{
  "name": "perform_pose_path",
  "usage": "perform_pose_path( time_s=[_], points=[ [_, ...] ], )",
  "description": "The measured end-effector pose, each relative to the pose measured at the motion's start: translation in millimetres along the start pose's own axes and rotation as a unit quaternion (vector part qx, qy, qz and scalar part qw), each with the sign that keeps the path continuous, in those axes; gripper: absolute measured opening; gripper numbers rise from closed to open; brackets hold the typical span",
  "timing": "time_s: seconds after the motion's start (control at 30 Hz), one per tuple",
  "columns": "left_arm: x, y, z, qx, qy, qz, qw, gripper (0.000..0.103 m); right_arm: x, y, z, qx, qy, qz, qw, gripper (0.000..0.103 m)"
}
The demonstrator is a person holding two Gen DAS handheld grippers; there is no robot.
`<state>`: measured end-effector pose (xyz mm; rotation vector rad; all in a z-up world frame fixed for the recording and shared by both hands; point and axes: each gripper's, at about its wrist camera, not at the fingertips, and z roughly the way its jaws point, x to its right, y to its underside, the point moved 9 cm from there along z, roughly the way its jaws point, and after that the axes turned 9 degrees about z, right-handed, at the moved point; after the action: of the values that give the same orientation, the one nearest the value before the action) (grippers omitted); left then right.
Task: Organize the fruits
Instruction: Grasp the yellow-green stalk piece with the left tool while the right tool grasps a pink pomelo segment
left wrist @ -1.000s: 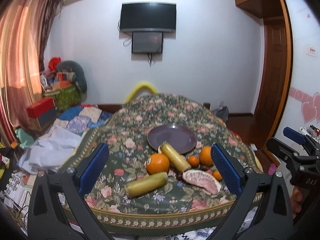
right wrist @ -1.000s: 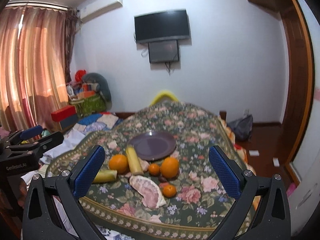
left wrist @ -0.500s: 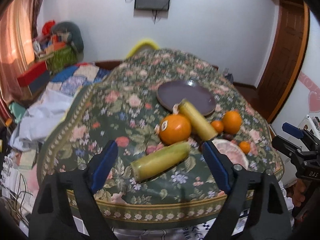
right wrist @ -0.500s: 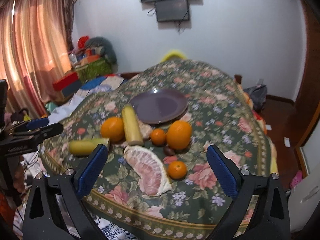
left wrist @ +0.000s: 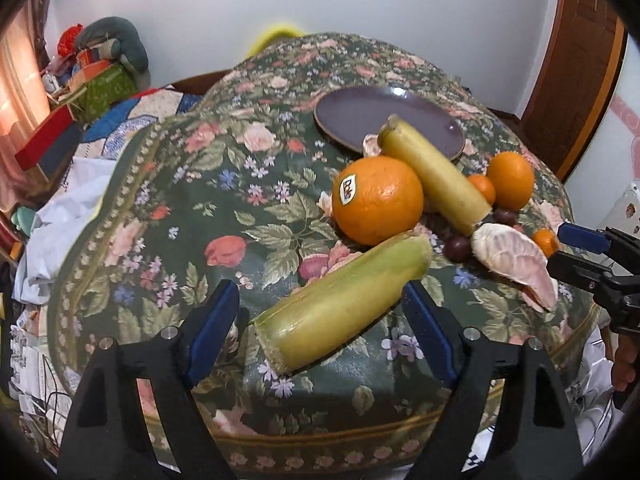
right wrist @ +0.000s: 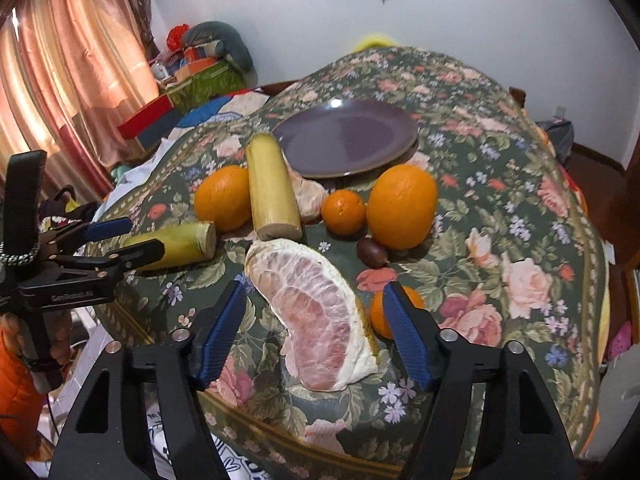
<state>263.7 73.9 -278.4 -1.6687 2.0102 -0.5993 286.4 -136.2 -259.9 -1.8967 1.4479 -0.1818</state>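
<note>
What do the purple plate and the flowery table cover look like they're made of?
The purple plate looks like glazed ceramic: a smooth surface with a bright glint of light, though hard plastic is possible. The table cover looks like printed woven cloth: matte, with a flower pattern, draping softly over the edge.

I see a floral cloth (left wrist: pixel 224 208) covering the desk, dark green with pink roses and a patterned border. Left of the desk, a pink curtain (right wrist: pixel 76 64) hangs by the window. Below it, a red box (right wrist: pixel 146 118) lies beside a green box (right wrist: pixel 204 84), with a grey cushion (right wrist: pixel 222 38) behind them. White sheets (left wrist: pixel 60 224) lie crumpled lower down. A brown wooden door (left wrist: pixel 576 64) stands at the right, against the white wall (left wrist: pixel 400 4).
</note>
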Motion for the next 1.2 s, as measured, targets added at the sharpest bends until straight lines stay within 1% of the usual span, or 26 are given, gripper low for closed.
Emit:
perform_pose_path(
  time_s=[0.07, 0.17, 0.27, 0.37, 0.53, 0.6, 0.7, 0.8, 0.87, 1.07, 1.2],
  points=[
    [-0.7, 0.8, 6.1, -0.004, 0.006, -0.002, 1.0, 0.084, 0.2, 0.9, 5.0, -0.007, -0.002, -0.001, 1.0, 0.061],
    [3.9, 0.8, 12.8, -0.008, 0.027, -0.004, 0.9996, 0.084, -2.0, -0.4, 11.0, -0.013, -0.006, -0.007, 1.0, 0.061],
    [9.1, 0.2, 14.3, -0.004, 0.023, 0.008, 0.9997, 0.084, -4.1, -2.1, 17.6, -0.018, -0.005, -0.019, 1.0, 0.061],
    [11.9, 0.9, 12.2, -0.002, 0.026, 0.013, 0.9996, 0.079, -8.4, -1.5, 25.4, -0.027, -0.005, -0.032, 0.999, 0.061],
    [14.6, 6.8, 2.0, 0.001, 0.038, 0.014, 0.9992, 0.064, -10.5, 0.9, 34.5, -0.037, 0.003, -0.039, 0.999, 0.062],
    [18.7, 9.9, -3.3, 0.001, 0.05, 0.015, 0.9986, 0.062, -11.0, 2.0, 35.5, -0.04, 0.007, -0.041, 0.998, 0.063],
    [30.1, 14.1, -12.8, 0.004, 0.062, 0.027, 0.9977, 0.062, -11.3, 3.7, 35.0, -0.043, 0.011, -0.047, 0.998, 0.063],
    [41.1, 15.7, -20.0, 0.007, 0.063, 0.048, 0.9969, 0.062, -12.4, 7.3, 33.5, -0.048, 0.012, -0.051, 0.997, 0.063],
    [43.2, 14.8, -20.0, 0.005, 0.062, 0.052, 0.9967, 0.062, -13.0, 9.1, 32.6, -0.05, 0.013, -0.054, 0.997, 0.063],
    [42.8, 8.7, 1.9, -0.018, 0.066, 0.052, 0.9963, 0.062, -12.7, 10.7, 37.3, -0.051, 0.027, -0.066, 0.996, 0.063],
    [46.5, 5.0, 20.2, -0.031, 0.072, 0.056, 0.9954, 0.062, -12.7, 10.9, 39.5, -0.048, 0.028, -0.069, 0.996, 0.063]
  ],
)
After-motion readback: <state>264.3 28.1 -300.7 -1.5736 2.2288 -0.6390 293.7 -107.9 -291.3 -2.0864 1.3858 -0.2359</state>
